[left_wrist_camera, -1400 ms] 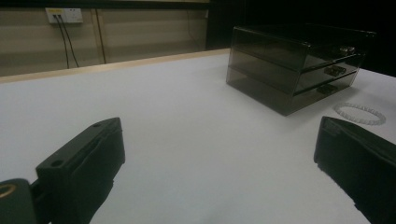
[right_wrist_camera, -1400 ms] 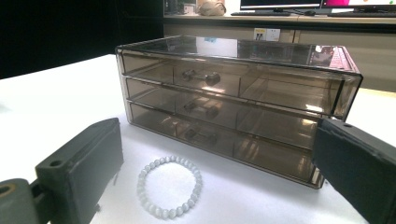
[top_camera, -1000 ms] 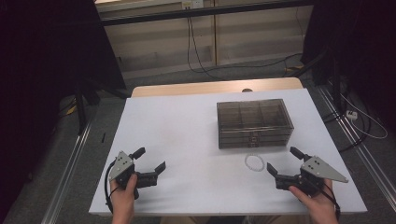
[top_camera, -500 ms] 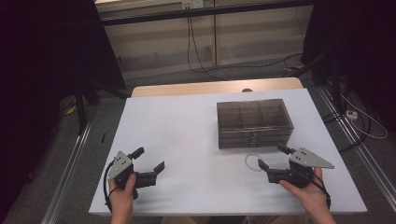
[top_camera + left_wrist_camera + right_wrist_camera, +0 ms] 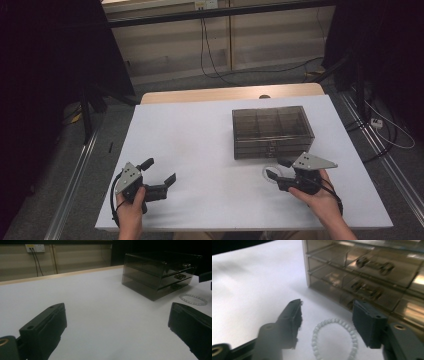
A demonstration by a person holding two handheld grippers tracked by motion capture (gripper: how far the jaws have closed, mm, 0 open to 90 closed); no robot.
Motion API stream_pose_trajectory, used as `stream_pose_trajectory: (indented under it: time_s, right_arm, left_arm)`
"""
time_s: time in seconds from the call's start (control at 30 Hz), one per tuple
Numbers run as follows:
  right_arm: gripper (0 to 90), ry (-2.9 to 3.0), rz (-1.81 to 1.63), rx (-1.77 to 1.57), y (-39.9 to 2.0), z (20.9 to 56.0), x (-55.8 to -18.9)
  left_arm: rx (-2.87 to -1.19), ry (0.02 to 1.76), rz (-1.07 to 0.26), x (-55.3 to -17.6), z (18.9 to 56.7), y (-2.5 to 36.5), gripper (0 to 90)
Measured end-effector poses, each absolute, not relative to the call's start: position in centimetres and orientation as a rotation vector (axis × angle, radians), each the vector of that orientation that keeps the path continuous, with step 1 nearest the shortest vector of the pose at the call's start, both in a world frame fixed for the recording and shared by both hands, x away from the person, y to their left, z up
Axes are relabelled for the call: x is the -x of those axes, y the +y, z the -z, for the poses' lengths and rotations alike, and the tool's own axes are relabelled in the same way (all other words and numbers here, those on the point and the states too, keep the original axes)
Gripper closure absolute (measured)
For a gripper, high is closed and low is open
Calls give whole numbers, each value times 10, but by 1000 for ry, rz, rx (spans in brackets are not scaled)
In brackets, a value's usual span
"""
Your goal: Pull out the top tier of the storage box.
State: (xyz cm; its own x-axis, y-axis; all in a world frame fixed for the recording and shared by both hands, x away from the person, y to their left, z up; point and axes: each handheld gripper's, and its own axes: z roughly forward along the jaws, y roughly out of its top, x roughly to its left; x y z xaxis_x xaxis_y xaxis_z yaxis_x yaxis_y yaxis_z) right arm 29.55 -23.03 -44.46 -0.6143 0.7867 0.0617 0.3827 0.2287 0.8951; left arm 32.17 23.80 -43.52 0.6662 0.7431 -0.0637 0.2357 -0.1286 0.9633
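A white counter (image 5: 210, 150) stands in a dim room, with cables on the floor beyond. The left tongs (image 5: 161, 172) rest wide open and empty, near left. The right tongs (image 5: 275, 169), jaws just closing, are partly open around a white bead bracelet (image 5: 334, 338), not pressing it. It lies flat, a ring with no long axis, just near of the smoky drawer box (image 5: 272, 131).

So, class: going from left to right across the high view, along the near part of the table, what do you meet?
Left gripper → bead bracelet → right gripper, its jaws closing around the bracelet.
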Motion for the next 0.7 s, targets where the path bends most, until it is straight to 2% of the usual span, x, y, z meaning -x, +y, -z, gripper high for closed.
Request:
stream_pose_trajectory:
  time_s: [0.2, 0.4, 0.5, 0.53, 0.57, 0.63, 0.7]
  right_arm:
    - [467, 2174, -1309, -1105, -227, 449, -300]
    - [566, 2255, -1290, -1140, -223, 453, -306]
    - [587, 2270, -1297, -1156, -221, 453, -308]
    - [633, 2290, -1281, -1151, -219, 453, -308]
    - [633, 2290, -1281, -1151, -219, 453, -308]
    - [718, 2312, -1251, -1151, -218, 454, -310]
    - [735, 2319, -1235, -1156, -218, 455, -311]
  left_arm:
    - [-1690, 805, -528, -322, 435, 237, 22]
    - [-1696, 799, -533, -322, 436, 237, 22]
    - [-1694, 802, -533, -322, 436, 237, 22]
    - [-1696, 801, -534, -322, 436, 237, 22]
    - [-1696, 801, -534, -322, 436, 237, 22]
    - [-1696, 802, -534, -322, 436, 237, 22]
    - [-1696, 802, -535, -322, 436, 237, 22]
